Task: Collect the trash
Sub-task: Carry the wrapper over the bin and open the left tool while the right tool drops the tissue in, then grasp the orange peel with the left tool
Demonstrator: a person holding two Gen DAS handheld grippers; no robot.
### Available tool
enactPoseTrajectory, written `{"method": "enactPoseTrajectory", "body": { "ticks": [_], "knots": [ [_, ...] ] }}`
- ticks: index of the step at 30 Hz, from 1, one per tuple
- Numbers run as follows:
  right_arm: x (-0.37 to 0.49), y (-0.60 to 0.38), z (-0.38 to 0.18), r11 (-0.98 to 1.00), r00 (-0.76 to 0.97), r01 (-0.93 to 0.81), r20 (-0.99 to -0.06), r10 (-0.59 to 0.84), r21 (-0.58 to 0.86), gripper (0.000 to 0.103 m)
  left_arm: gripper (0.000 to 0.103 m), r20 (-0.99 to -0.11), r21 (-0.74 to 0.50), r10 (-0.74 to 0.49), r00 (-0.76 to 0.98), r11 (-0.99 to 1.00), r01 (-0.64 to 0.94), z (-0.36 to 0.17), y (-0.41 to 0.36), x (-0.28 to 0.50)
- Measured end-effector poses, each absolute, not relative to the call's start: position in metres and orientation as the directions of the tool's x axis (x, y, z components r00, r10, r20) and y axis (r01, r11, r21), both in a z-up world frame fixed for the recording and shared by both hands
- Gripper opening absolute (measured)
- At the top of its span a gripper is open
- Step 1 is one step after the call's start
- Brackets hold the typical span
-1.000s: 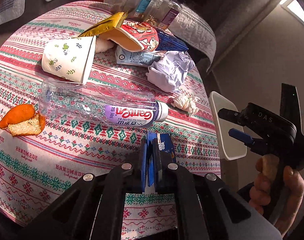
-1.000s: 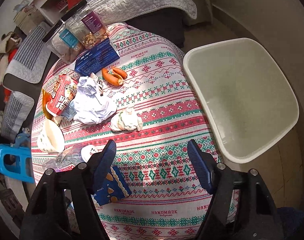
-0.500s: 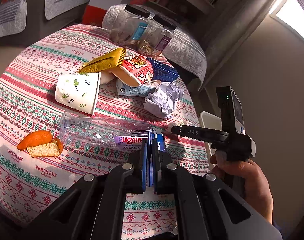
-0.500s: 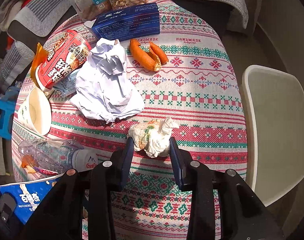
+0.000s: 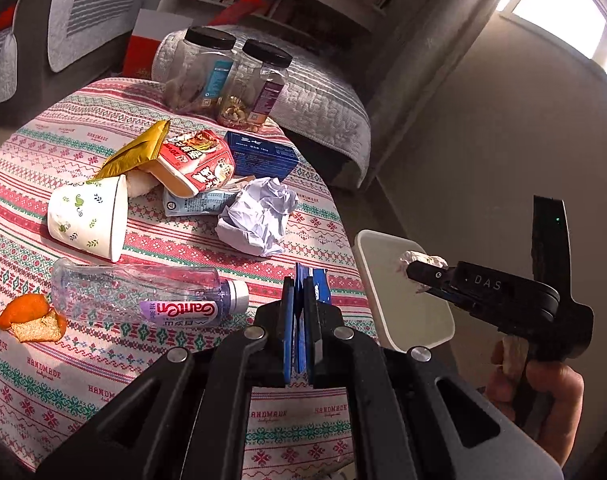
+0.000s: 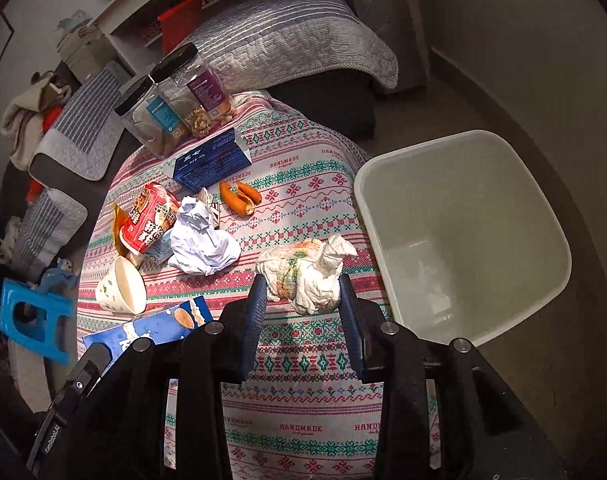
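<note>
R gripper (image 6: 303, 300) clamping stained tissue (image 6: 303, 276), L gripper (image 5: 299, 344) pinching probably cookie box (image 6: 159, 326)

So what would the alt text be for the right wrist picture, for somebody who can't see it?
A handheld right gripper clamps a stained, crumpled tissue above a patterned tablecloth, with an empty white bin beside the table to the right. Further back lie crumpled paper, a red noodle cup, orange peel, a blue box and two jars.

two black-lidded snack jars (image 6: 171, 96) upright at table's far edge; quilted sofa (image 6: 287, 36) behind.
</note>
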State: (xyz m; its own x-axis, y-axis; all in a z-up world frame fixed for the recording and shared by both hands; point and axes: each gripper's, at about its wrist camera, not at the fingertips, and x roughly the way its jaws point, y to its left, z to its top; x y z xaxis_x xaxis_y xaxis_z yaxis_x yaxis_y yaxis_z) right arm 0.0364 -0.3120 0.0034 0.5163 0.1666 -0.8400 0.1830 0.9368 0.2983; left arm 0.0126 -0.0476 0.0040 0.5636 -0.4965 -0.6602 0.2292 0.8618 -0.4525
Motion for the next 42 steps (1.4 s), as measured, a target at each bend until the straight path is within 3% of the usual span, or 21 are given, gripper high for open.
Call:
{"method": "enactPoseTrajectory", "body": {
  "ticks": [4, 8, 12, 17, 18, 19, 20, 22, 29, 35, 37, 39, 42],
  "knots": [
    [0.031, -0.336, 0.009, 0.922, 0.541, 0.232, -0.829, 0.144, 0.312, 0.035, 0.004, -0.655, -0.453, -0.535, 0.534, 0.843, 0.29, 0.007, -0.1, 0.022],
    [0.025, -0.382, 0.003, 0.819, 0.574, 0.299, -0.778, 0.256, 0.49, 0.035, 0.004, -0.656, -0.448, -0.567, 0.498, 0.824, 0.347, 0.005, -0.16, 0.035],
    [0.019, -0.429, -0.003, 0.708, 0.626, 0.376, -0.727, 0.281, 0.597, 0.036, 0.004, -0.662, -0.44, -0.589, 0.463, 0.806, 0.397, -0.004, -0.216, 0.044],
    [0.024, -0.461, -0.009, 0.671, 0.635, 0.448, -0.738, 0.227, 0.591, 0.04, 0.006, -0.687, -0.402, -0.569, 0.452, 0.816, 0.416, -0.02, -0.258, 0.058],
    [0.026, -0.463, -0.011, 0.669, 0.629, 0.455, -0.744, 0.225, 0.587, 0.051, 0.012, -0.697, -0.382, -0.554, 0.456, 0.825, 0.418, -0.024, -0.262, 0.062],
    [0.027, -0.465, -0.013, 0.658, 0.629, 0.463, -0.743, 0.228, 0.594, 0.076, 0.015, -0.713, -0.372, -0.546, 0.44, 0.826, 0.423, -0.028, -0.267, 0.066],
    [0.025, -0.469, -0.015, 0.639, 0.641, 0.474, -0.735, 0.221, 0.606, 0.086, 0.019, -0.73, -0.365, -0.538, 0.422, 0.829, 0.424, -0.032, -0.269, 0.069],
    [0.019, -0.475, -0.012, 0.614, 0.679, 0.487, -0.711, 0.18, 0.621, 0.09, 0.035, -0.731, -0.349, -0.531, 0.428, 0.83, 0.435, -0.033, -0.262, 0.067],
    [0.017, -0.48, -0.016, 0.576, 0.7, 0.515, -0.699, 0.144, 0.635, 0.09, 0.038, -0.751, -0.317, -0.478, 0.455, 0.866, 0.387, -0.021, -0.187, 0.07],
    [0.03, -0.429, 0.016, 0.772, 0.729, 0.418, -0.684, 0.029, 0.479, 0.093, 0.043, -0.786, -0.183, -0.368, 0.497, 0.906, 0.382, 0.001, -0.118, 0.061],
    [0.032, -0.412, 0.025, 0.821, 0.743, 0.4, -0.669, -0.03, 0.408, 0.095, 0.052, -0.795, -0.112, -0.313, 0.519, 0.917, 0.382, 0.01, -0.092, 0.058],
    [0.026, -0.394, 0.039, 0.854, 0.774, 0.418, -0.614, -0.156, 0.31, 0.096, 0.054, -0.804, -0.075, -0.272, 0.529, 0.928, 0.364, 0.012, -0.056, 0.053],
    [0.012, -0.365, 0.061, 0.899, 0.852, 0.384, -0.456, -0.257, 0.211, 0.097, 0.054, -0.826, -0.067, -0.198, 0.528, 0.964, 0.257, -0.001, 0.015, 0.043]
  ]
}}
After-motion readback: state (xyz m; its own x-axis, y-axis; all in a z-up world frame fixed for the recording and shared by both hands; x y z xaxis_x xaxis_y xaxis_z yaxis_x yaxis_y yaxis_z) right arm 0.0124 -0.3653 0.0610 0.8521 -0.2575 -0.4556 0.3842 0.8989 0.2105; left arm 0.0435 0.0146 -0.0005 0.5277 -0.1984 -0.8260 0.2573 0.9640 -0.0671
